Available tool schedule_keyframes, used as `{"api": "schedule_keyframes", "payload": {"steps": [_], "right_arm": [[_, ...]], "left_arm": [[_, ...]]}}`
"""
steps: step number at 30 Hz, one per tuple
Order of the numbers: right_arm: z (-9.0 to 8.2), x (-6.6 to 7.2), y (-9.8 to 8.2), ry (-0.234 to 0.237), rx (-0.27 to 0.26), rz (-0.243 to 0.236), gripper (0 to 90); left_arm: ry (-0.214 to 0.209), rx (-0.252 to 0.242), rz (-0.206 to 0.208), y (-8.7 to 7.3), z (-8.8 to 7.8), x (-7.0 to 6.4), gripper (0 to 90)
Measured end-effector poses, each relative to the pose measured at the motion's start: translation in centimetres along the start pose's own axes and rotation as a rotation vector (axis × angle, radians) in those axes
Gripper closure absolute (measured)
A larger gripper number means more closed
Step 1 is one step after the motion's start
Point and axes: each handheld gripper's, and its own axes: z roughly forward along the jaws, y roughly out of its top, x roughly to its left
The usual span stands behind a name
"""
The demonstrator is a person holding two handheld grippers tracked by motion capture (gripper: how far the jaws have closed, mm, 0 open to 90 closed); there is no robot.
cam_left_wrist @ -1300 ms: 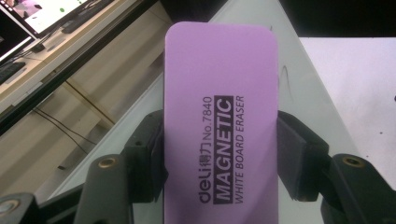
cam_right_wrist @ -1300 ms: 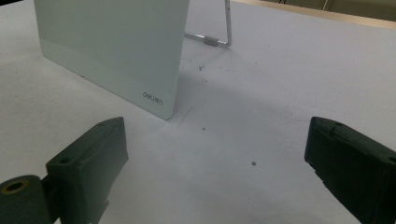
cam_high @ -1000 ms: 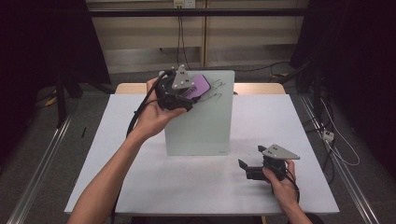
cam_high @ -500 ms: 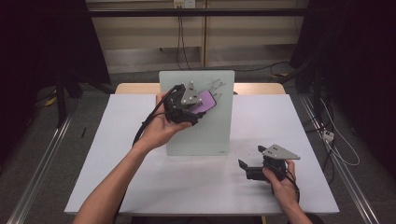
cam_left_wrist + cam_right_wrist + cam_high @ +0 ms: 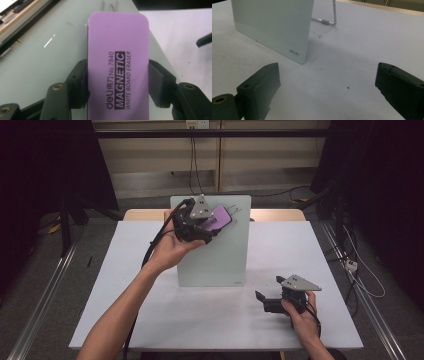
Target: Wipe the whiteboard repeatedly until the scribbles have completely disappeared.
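Observation:
A pale green glass whiteboard (image 5: 215, 255) stands upright on the white table (image 5: 125, 320). My left gripper (image 5: 212, 224) is shut on a purple magnetic whiteboard eraser (image 5: 218, 217) and holds it against the board's upper part, beside faint pen marks (image 5: 235, 210). In the left gripper view the pads clamp the long sides of the eraser (image 5: 117, 45) over the glass. My right gripper (image 5: 269, 289) rests low at the table's front right, open and holding nothing. In the right gripper view, my right gripper (image 5: 327, 75) faces the lower right corner of the board (image 5: 274, 27).
A metal wire stand (image 5: 329, 21) props the board from behind. Cables hang down the wall behind the table (image 5: 192, 160). Dark floor and rails run along both sides of the table.
The left hand has carried the eraser a little to the right across the top of the board. The right hand has stayed where it was.

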Motion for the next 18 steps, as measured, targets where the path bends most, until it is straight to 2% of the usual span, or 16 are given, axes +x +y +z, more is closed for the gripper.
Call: {"api": "schedule_keyframes", "payload": {"steps": [7,9,18], "right_arm": [[0.0,0.0,0.0,0.001,-0.001,0.0,6.1],[0.0,0.0,0.0,0.001,-0.001,0.0,6.1],[0.0,0.1,0.0,0.0,0.0,-0.003,6.1]], "left_arm": [[0.056,-0.04,-0.026,1.1,-1.3,1.5,40.8],[0.05,-0.043,-0.034,1.0,-1.3,1.7,40.9],[0.038,-0.009,0.012,1.1,-0.3,0.5,40.7]]}}
